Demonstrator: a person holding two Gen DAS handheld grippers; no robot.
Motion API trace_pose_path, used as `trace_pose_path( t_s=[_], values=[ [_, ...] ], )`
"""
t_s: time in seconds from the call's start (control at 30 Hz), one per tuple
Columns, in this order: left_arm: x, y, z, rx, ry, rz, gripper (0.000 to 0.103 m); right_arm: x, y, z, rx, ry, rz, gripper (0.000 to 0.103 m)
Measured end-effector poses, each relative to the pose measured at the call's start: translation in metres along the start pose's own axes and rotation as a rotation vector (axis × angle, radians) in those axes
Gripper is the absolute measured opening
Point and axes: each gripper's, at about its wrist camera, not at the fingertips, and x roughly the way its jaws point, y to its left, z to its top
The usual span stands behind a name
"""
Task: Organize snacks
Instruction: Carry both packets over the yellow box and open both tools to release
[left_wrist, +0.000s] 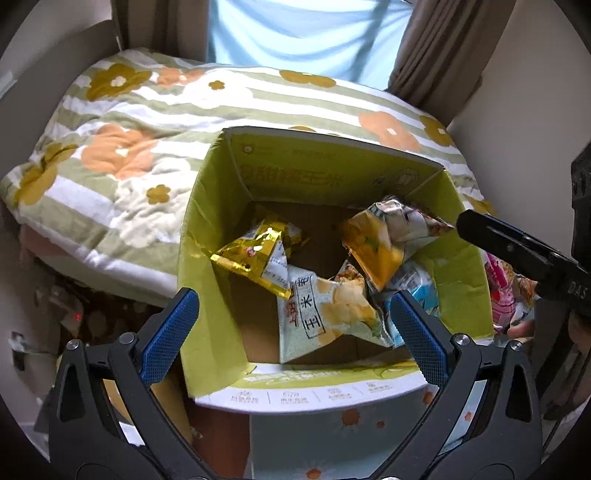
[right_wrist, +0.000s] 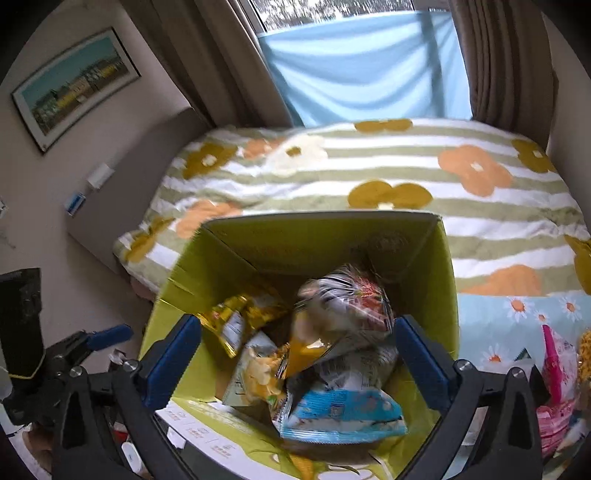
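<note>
Both grippers, left gripper (left_wrist: 293, 314) and right gripper (right_wrist: 297, 343), hang wide open and empty-handed over the green box (left_wrist: 207, 206) full of snack bags (right_wrist: 343, 410).

A home bedroom: a bed under a flowered quilt (right_wrist: 369, 177), window curtains (right_wrist: 498, 55), a framed picture (right_wrist: 74, 88) on the wall.

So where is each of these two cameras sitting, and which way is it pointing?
Left wrist: rides on the left gripper, looking down along its open blue-padded fingers into the green cardboard box; the right gripper pokes in at right.
Right wrist: rides on the right gripper, open, above the same box; the left gripper shows at left.
Shared: the box, gold snack bag, floral blanket.
</note>
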Motion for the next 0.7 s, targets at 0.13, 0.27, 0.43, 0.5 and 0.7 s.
trace_pose_path(
  t_s=[0.13,0.27,0.43,0.5,0.7],
  values=[
    [-0.002,0.003,-0.009,-0.017,0.005,0.001,0.103,0.002,0.000,-0.007,0.008,0.031,-0.022,0.103],
    [-0.003,0.006,-0.015,-0.034,0.009,-0.011,0.103,-0.002,-0.001,-0.012,0.012,0.040,-0.023,0.103],
    [-0.005,0.002,-0.017,-0.038,0.002,-0.027,0.103,-0.014,-0.003,-0.015,0.019,0.039,-0.044,0.103],
    [-0.006,-0.005,-0.016,-0.012,-0.005,-0.005,0.103,-0.019,-0.003,-0.016,0.005,0.038,-0.062,0.103],
    [-0.013,-0.033,-0.018,0.056,-0.021,0.001,0.103,-0.045,-0.012,-0.023,0.000,0.007,-0.095,0.103]
  ],
)
